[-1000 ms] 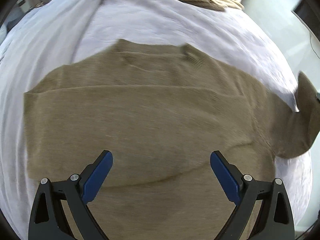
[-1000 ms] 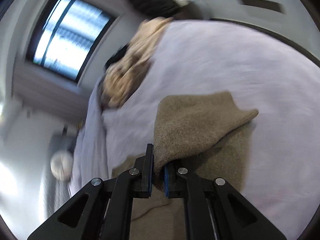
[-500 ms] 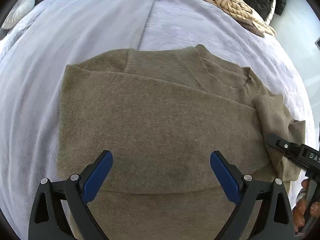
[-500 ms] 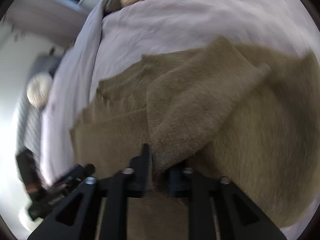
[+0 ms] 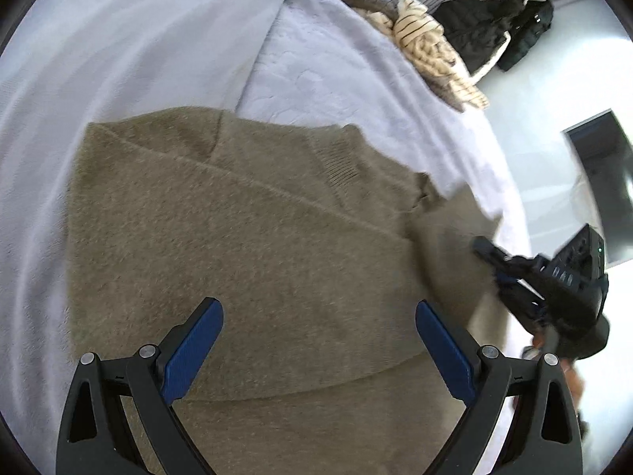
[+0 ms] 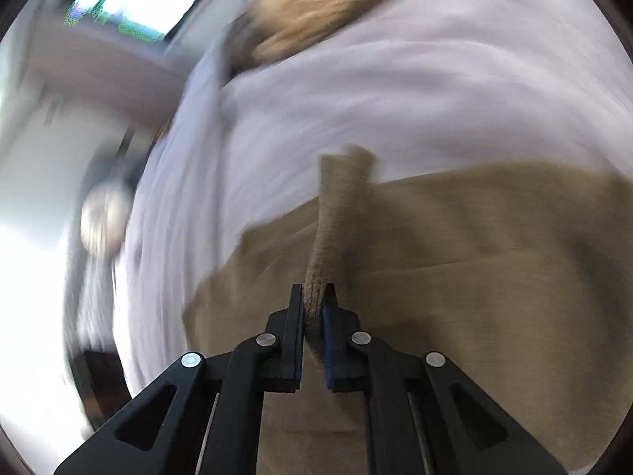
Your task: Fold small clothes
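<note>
1. Right wrist view: the right gripper (image 6: pixel 314 308) has just been closing and its jaws now pinch a fold of the olive sweater's sleeve (image 6: pixel 336 213) between the pads, so the knit stands up in a narrow ridge running away from the tool. Judging by that grip, the sleeve is being carried across the body to make a fold.
2. From the left wrist view, the left gripper (image 5: pixel 316 352) hangs with its blue pads spread wide and nothing between them, above the near part of the sweater (image 5: pixel 237 245). It looks ready to pin or smooth the cloth while the other tool pulls.
3. The sweater lies flat on the pale lilac bedspread (image 5: pixel 336 79), collar to the far side, one side already folded in along a long crease.
4. At the right edge, the right gripper (image 5: pixel 484 247) reaches the sleeve end over the sweater's right side.
5. Far off, a heap of other knitwear (image 5: pixel 427 47) waits at the bed's far edge, clear of the working area.
</note>
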The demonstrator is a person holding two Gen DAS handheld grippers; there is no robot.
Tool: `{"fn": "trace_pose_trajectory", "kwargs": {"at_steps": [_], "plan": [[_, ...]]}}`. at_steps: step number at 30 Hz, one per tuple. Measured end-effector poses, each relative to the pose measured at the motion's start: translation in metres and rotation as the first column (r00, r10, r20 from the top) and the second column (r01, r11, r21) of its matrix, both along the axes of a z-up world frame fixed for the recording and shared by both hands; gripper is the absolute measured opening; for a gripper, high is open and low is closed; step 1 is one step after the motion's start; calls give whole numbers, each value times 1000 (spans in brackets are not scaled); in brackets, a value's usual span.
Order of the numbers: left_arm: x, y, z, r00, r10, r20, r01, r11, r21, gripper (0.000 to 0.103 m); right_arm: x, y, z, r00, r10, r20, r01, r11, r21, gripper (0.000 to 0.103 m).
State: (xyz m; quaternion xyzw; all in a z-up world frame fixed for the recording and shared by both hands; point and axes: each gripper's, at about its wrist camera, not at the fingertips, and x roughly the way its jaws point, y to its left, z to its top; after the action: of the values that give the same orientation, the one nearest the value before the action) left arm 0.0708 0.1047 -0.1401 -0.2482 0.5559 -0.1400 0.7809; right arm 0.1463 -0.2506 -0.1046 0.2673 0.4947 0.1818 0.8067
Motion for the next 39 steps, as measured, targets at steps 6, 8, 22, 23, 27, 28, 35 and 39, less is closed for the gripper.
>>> {"fn": "trace_pose_trajectory", "kwargs": {"at_steps": [6,8,22,23,27,28,35,39], "plan": [[7,10,-11,999,10,-44,-15,993,-119,98,-20,88,-18,955,295,-30,-296,940,-169,9],[7,10,-17,998,15,-68,-25,989,-148,98,-28,98,-29,944,324,-68,-331,922,-200,13],[19,-25,-25,994,-43,-100,29,990,-141,98,-114,-69,-48,963,-111,-244,119,993,17,59],[19,-26,-26,994,-39,-105,25,990,-137,98,-120,-86,-52,954,-164,-252,183,982,52,60],[24,-29,-34,987,-87,-138,64,984,-165,11,-132,-139,-65,901,-336,-274,397,893,210,60],[26,-29,-34,986,-91,-141,65,982,-177,11,-130,-145,-65,888,-372,-271,436,867,239,60],[22,-11,0,997,-67,-24,63,987,-149,11,-109,-162,-37,898,-395,-194,436,859,268,60],[11,-9,-15,994,-87,-60,82,993,-81,11,-103,-162,-40,910,-366,-192,404,889,217,59]]}}
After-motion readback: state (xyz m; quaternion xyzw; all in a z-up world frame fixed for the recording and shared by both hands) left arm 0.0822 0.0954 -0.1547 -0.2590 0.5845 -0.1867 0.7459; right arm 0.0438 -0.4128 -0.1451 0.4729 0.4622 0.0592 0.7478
